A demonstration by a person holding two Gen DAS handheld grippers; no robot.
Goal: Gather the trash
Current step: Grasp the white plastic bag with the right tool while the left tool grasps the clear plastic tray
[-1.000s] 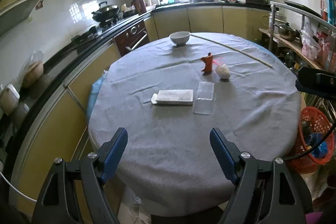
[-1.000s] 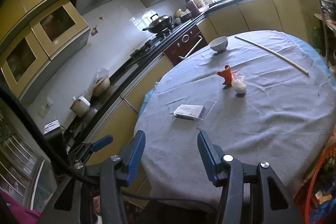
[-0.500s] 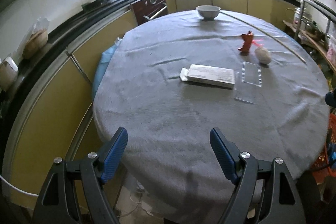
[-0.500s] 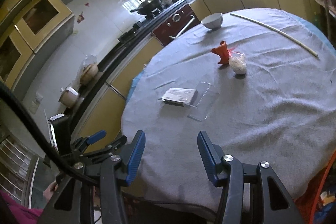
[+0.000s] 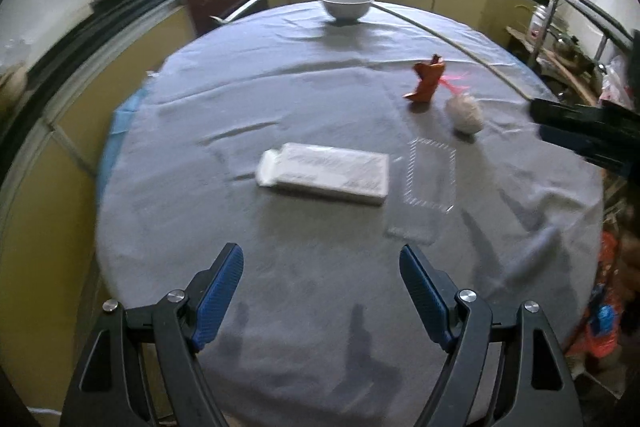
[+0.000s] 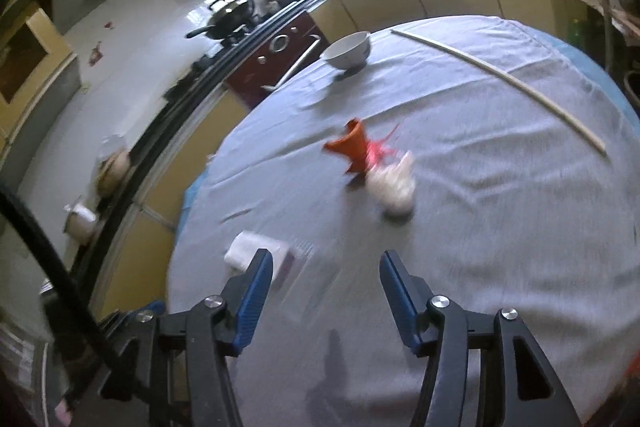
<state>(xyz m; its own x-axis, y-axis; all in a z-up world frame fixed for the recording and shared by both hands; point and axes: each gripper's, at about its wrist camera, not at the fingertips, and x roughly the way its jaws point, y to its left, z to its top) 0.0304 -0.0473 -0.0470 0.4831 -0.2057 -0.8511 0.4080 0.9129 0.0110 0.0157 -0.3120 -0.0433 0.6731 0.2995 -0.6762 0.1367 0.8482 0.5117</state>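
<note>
A flat white box point(image 5: 326, 173) lies mid-table on the grey cloth point(image 5: 280, 99), with a clear plastic lid point(image 5: 428, 177) to its right. Behind them stand a crumpled orange wrapper point(image 5: 426, 83) and a white tied bag point(image 5: 464, 113). My left gripper point(image 5: 322, 291) is open and empty over the near table edge, short of the box. My right gripper point(image 6: 326, 291) is open and empty above the cloth, with the box point(image 6: 254, 251) by its left finger and the wrapper point(image 6: 352, 149) and bag point(image 6: 394, 185) ahead. The right gripper also shows at the right edge of the left wrist view point(image 5: 584, 137).
A white bowl point(image 5: 346, 5) sits at the table's far edge, and a long thin stick point(image 6: 500, 81) lies across the far right. Kitchen counters and a stove with a wok point(image 6: 226, 21) curve around the left. An orange basket point(image 5: 604, 311) stands on the floor at right.
Both grippers have moved forward and lower over the table, so the trash looks larger and nearer. The right gripper has come into the left wrist view. Both stay open.
</note>
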